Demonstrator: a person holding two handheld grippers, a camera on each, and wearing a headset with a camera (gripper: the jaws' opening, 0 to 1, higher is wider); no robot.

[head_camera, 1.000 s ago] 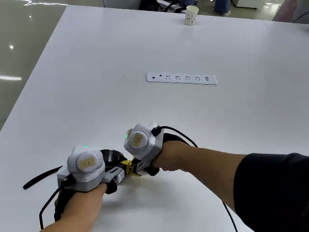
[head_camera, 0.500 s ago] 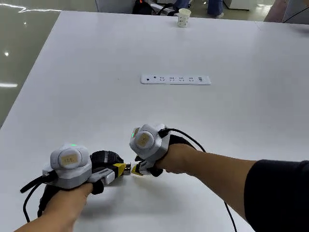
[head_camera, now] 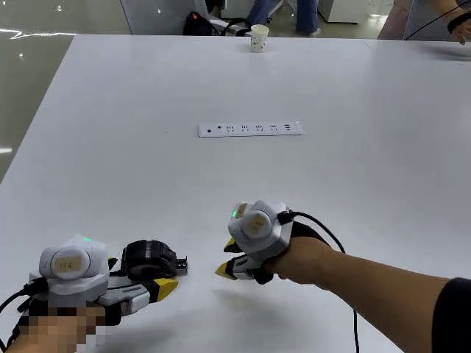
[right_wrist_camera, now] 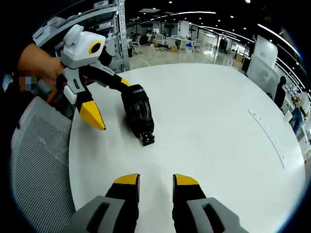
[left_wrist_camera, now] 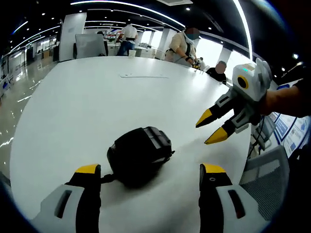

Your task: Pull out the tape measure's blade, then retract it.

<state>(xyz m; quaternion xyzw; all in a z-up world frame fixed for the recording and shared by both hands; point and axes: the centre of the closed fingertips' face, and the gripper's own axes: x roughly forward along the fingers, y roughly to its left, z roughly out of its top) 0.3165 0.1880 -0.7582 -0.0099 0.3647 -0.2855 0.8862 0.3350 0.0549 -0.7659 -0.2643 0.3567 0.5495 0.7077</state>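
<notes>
A black tape measure (head_camera: 147,257) lies on the white table (head_camera: 331,184) at the near left, with only a short stub at its mouth. My left gripper (head_camera: 143,278) is open, one yellow-tipped jaw on either side of the case. In the left gripper view the tape measure (left_wrist_camera: 138,155) sits between the wide jaws of the left gripper (left_wrist_camera: 150,170). My right gripper (head_camera: 227,257) hovers a short way to its right, jaws slightly apart and empty. The right gripper view puts the right gripper (right_wrist_camera: 156,180) facing the tape measure (right_wrist_camera: 138,111) and the left gripper (right_wrist_camera: 111,102).
A white power strip (head_camera: 250,129) lies mid-table and a paper cup (head_camera: 259,37) stands near the far edge. A black cable (head_camera: 324,228) trails from the right gripper. A mesh chair (right_wrist_camera: 39,160) is at the near table edge. People stand beyond the table.
The right gripper has come off the tape measure's front end and drawn away to the right. The gap between the two grippers has widened. The head camera has shifted too.
</notes>
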